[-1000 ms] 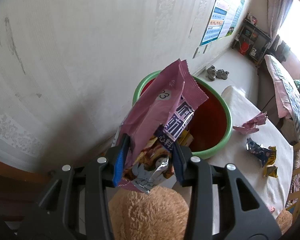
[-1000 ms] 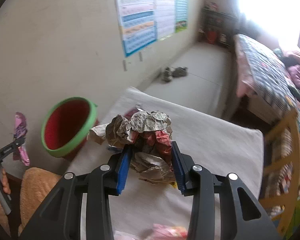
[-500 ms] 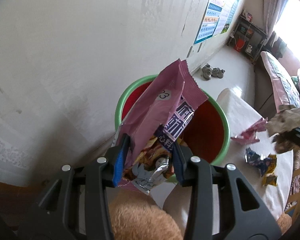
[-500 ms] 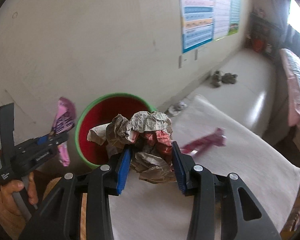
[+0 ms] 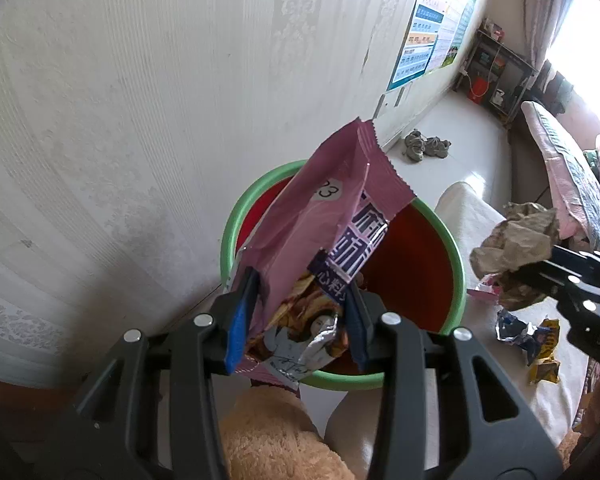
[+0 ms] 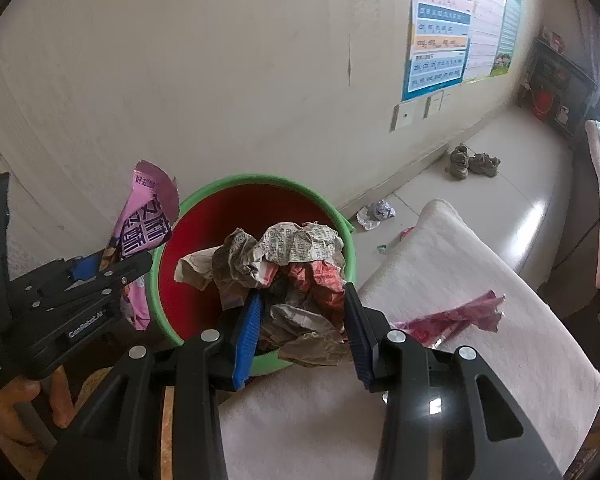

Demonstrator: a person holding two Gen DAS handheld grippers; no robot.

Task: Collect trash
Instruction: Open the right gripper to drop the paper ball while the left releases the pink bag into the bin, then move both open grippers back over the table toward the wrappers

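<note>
Left gripper (image 5: 296,320) clamped on pink snack bag (image 5: 332,232), held over the green bin (image 5: 456,264) for dropping; right gripper (image 6: 300,320) pinches paper wad (image 6: 284,264) near bin's right rim, same purpose.

Wall: pale patterned wallpaper (image 5: 180,100), chart poster (image 6: 440,36)
Floor: light tiles (image 6: 500,168), shoes (image 6: 474,162)
Light: bright window (image 5: 580,40)

We count one bin (image 6: 350,248), two tools, one pink snack bag (image 5: 332,232), one paper wad (image 6: 296,264), two shoes.
</note>
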